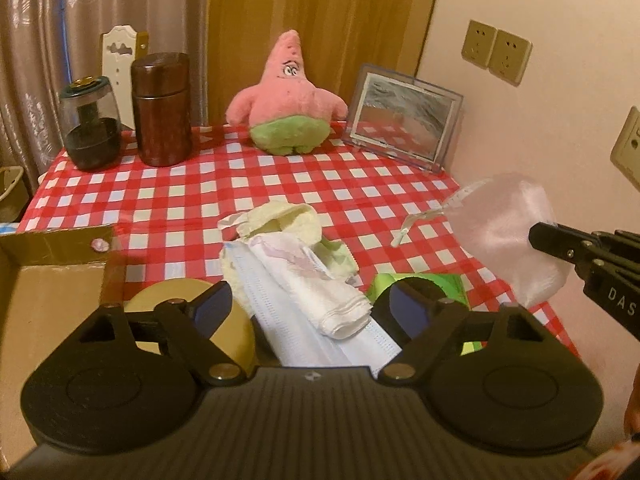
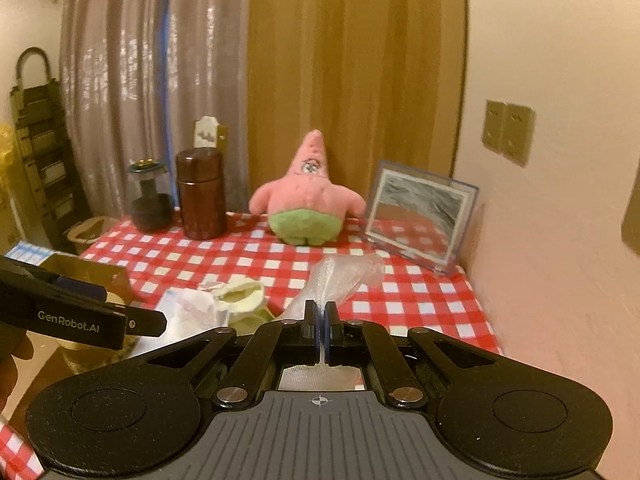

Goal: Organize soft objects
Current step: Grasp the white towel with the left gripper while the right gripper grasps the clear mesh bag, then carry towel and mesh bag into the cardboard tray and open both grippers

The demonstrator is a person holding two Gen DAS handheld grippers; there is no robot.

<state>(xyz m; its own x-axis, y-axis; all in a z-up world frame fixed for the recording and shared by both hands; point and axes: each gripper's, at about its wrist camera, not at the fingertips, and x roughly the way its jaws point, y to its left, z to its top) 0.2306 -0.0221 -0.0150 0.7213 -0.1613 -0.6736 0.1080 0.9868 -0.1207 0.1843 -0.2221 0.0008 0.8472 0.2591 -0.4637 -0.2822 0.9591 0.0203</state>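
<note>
Right gripper is clenched on one sheer white pouch, held above the checked table's right side. Left gripper, released, hovers nearer the pile: one face mask, one folded cloth, one yellow sock (long axis toward it). One cardboard box lies left.

One pink starfish plush, one picture frame, two jars far left, one cardboard box near left, one translucent pouch, one face mask, two wall sockets.
</note>
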